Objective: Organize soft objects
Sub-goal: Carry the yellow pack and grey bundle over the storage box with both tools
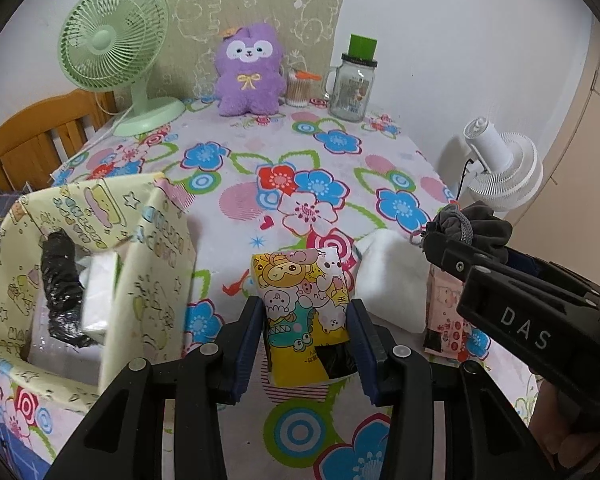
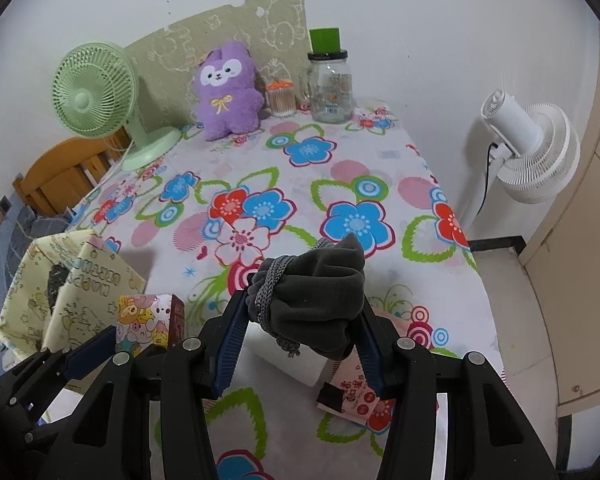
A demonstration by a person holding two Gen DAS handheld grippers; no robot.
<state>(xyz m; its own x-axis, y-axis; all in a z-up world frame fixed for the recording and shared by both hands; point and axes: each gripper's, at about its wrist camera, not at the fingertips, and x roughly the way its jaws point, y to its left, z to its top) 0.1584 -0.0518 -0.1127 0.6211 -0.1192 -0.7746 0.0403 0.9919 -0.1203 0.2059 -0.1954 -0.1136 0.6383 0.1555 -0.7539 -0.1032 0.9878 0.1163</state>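
Cartoon-printed tissue pack (image 1: 305, 316), lower centre, pinched by left gripper (image 1: 306, 344); right gripper (image 2: 300, 320) clamps grey drawstring pouch (image 2: 316, 300) above floral tablecloth (image 2: 300, 184).

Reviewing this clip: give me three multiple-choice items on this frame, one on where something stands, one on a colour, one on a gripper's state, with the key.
1. Where does the purple plush toy stand?
A. Inside the yellow fabric bin
B. At the far edge of the table, between the green fan and the glass jar
C. On the floor by the white fan

2. What colour is the cap on the glass jar?
A. Green
B. Red
C. White

3. What is the left gripper doing?
A. Standing open over bare cloth
B. Closed on the grey pouch
C. Closed on the cartoon-print tissue pack

Key: 1 B, the toy sits by the back wall with the green fan to one side and the jar to the other. 2 A, the cap is bright green. 3 C, the tissue pack is clamped between its fingers; the right gripper has the grey pouch.
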